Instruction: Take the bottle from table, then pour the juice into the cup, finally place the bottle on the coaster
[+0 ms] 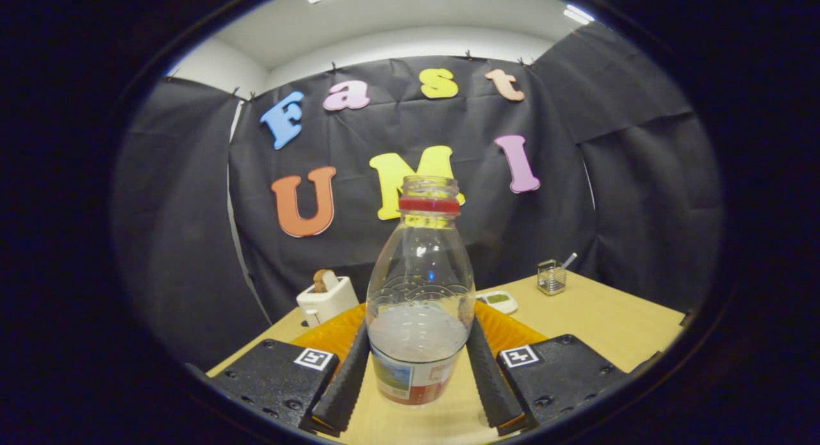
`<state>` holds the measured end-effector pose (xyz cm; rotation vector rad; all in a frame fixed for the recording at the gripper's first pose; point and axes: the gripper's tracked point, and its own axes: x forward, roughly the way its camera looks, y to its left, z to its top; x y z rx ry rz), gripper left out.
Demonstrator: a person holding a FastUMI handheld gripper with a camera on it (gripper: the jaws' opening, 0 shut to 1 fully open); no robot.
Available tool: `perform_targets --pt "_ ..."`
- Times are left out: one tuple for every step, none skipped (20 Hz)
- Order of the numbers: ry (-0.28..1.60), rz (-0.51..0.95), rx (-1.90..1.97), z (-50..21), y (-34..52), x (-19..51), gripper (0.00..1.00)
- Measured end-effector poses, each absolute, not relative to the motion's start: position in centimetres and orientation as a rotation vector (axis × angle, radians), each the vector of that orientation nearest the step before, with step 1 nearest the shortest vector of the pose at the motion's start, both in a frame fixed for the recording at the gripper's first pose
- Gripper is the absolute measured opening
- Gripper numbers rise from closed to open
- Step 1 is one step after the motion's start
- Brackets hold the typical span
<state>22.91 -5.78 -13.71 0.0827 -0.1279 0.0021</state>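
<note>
A clear plastic bottle (419, 291) stands upright between my fingers, uncapped, with a red ring around its neck and a pale liquid filling its lower part. A coloured label wraps its base. My gripper (419, 326) is shut on the bottle: one finger (349, 381) presses its left side, the other its right side, at about the liquid's level. I cannot tell whether the base rests on the wooden table (615, 323) or hangs just above it. Right behind the bottle lies an orange ribbed mat (333, 333).
A white toaster (327, 299) with a slice of bread in it stands beyond the mat to the left. A small white device (500, 299) lies behind the bottle to the right. Farther right, a wire mesh holder (551, 277) with a utensil sits near the table's far edge.
</note>
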Motion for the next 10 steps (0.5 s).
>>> perform_targets --pt "-0.136 -0.013 0.032 -14.0 -5.4 23.9 0.80" --pt "-0.139 -0.020 -0.005 -14.6 -4.9 24.8 0.80" --pt "-0.136 -0.019 -0.039 -15.5 -4.3 25.7 0.80" --pt "-0.129 -0.012 -0.070 -16.4 -3.6 26.7 0.81" --pt "-0.119 -0.017 -0.101 -17.3 -3.2 27.9 0.81" --pt "-0.112 -0.022 -0.132 -18.1 -2.9 28.9 0.81" --pt "-0.102 -0.025 -0.148 -19.1 -2.6 29.9 0.82" --pt "-0.096 -0.015 -0.155 -20.0 -2.2 30.7 0.81" --pt "-0.079 -0.006 -0.157 -21.1 -1.7 31.7 0.81" --pt "-0.059 0.005 -0.159 -22.2 -1.3 32.4 0.82"
